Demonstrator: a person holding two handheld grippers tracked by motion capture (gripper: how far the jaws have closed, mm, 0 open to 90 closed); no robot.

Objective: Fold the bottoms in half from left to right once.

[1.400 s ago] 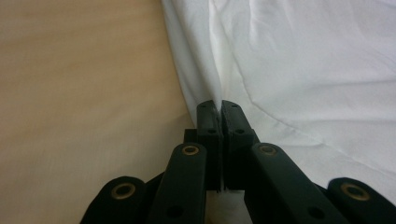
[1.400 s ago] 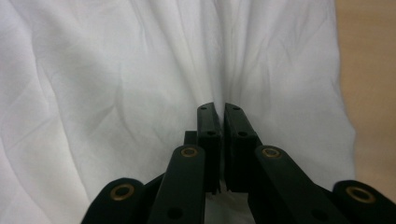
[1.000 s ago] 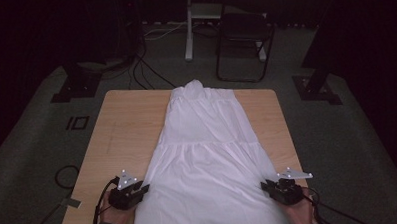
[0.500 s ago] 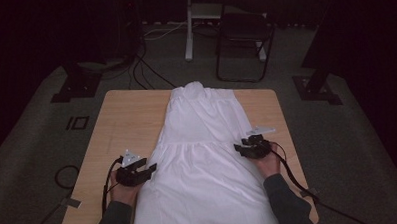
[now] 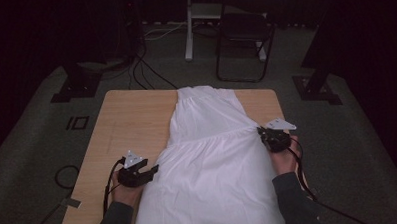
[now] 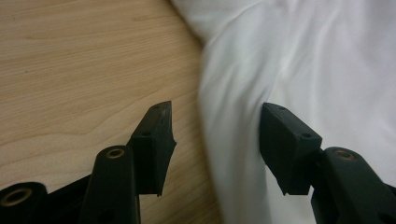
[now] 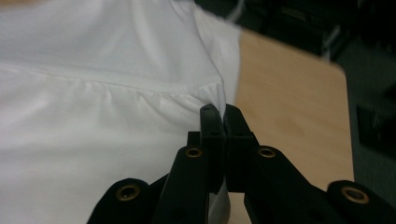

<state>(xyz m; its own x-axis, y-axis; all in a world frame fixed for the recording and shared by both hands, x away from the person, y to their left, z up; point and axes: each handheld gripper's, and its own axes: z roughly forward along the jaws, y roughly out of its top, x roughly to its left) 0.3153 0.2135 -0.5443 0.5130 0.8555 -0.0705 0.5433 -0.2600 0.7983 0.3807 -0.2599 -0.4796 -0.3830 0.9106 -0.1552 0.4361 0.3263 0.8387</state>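
Dress hem: the white dress [image 5: 213, 166] is cut off by the bottom edge of the high view at 6 o'clock; its lower end cannot be told.
Tabletop under dress: the middle of the tabletop [image 5: 131, 119] is covered by the cloth.
Forearms: both sleeves are cropped at the bottom edge of the high view.
Pinched cloth: how much fabric is caught in the right claw [image 7: 219, 112] is hidden between the closed jaws.
Left claw [image 6: 215, 140]: the dress edge between its jaws is blurred, so contact with the pads cannot be judged.
Background at 12 o'clock: the chair [image 5: 244, 35] and stands are lost in darkness.
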